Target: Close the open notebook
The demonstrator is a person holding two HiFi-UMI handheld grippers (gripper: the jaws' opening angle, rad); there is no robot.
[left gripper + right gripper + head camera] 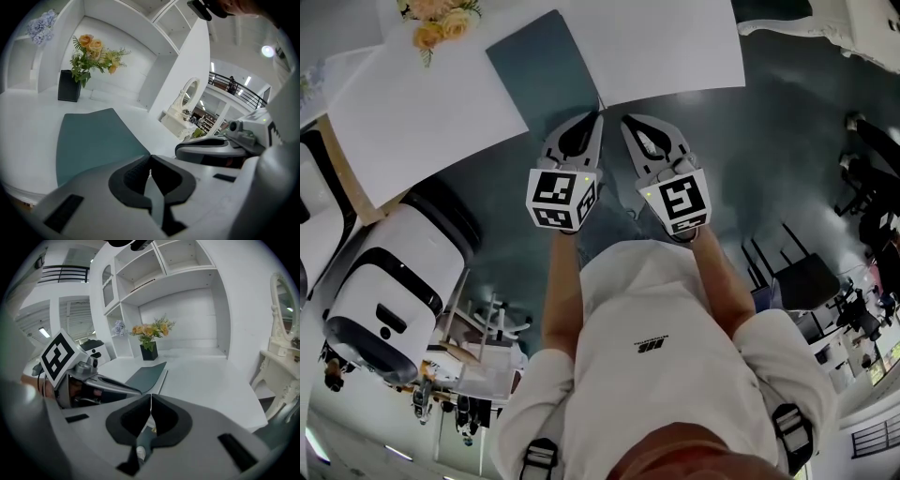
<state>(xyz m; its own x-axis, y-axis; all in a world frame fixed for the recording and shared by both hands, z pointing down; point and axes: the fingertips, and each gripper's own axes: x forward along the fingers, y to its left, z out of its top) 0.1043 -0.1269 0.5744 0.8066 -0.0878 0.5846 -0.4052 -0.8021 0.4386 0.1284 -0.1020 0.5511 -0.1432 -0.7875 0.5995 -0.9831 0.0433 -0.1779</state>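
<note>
White desk (666, 47) ahead of your tips | teal flat notebook (544, 70) looks shut already | left gripper (596, 117), right gripper (627, 120) clenched empty, parked clear of it.

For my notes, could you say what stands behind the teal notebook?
A black vase of orange flowers, by the back wall. The desk under the notebook is covered.
</note>
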